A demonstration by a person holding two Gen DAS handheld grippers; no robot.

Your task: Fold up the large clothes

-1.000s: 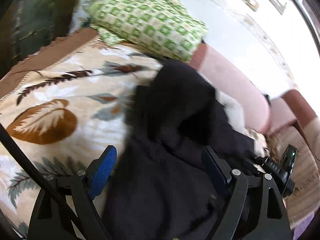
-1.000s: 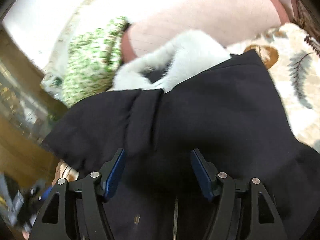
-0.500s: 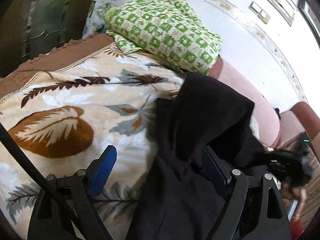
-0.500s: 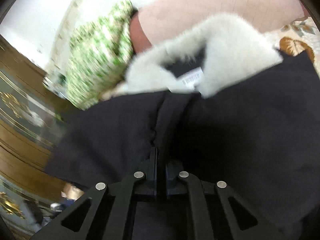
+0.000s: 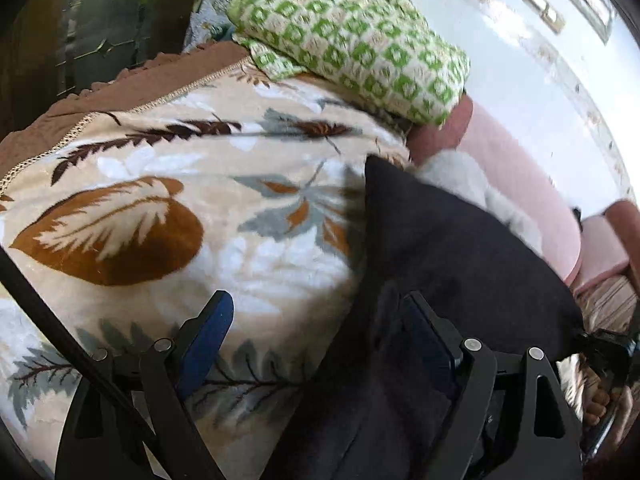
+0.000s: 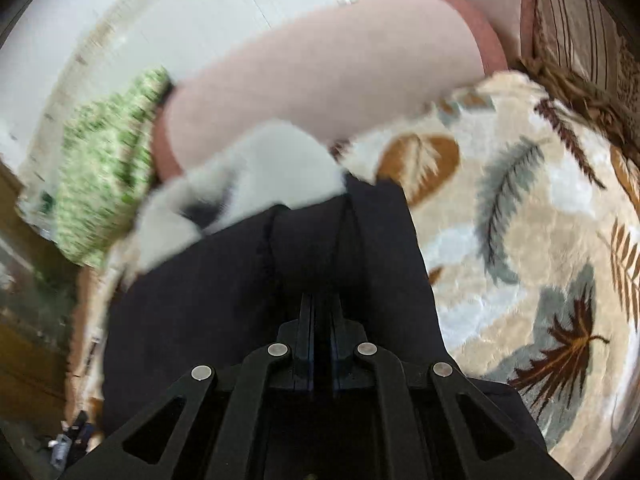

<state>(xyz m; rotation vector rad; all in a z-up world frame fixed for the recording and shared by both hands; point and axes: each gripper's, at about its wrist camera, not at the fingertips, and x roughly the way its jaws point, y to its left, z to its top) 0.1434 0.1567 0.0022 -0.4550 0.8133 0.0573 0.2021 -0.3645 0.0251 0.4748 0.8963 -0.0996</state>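
Note:
A large black coat (image 5: 448,264) with a white fur collar (image 5: 472,184) lies on a leaf-patterned blanket (image 5: 160,200). My left gripper (image 5: 320,336) is open; the coat's left edge drapes over its right finger, the blue left pad (image 5: 208,336) is bare above the blanket. In the right wrist view the coat (image 6: 240,280) and its fur collar (image 6: 256,172) lie ahead. My right gripper (image 6: 322,316) is shut on a fold of the black coat and holds it up.
A green-and-white checked cushion (image 5: 360,36) lies at the blanket's far end against a pink sofa back (image 5: 516,184). The leaf blanket (image 6: 520,240) spreads to the right of the coat. A dark wooden cabinet (image 5: 80,20) stands at the left.
My right gripper closed on the coat and pulled it right across the blanket. The coat slid off the blanket's left part, so more of the pattern shows. My left gripper stayed open.

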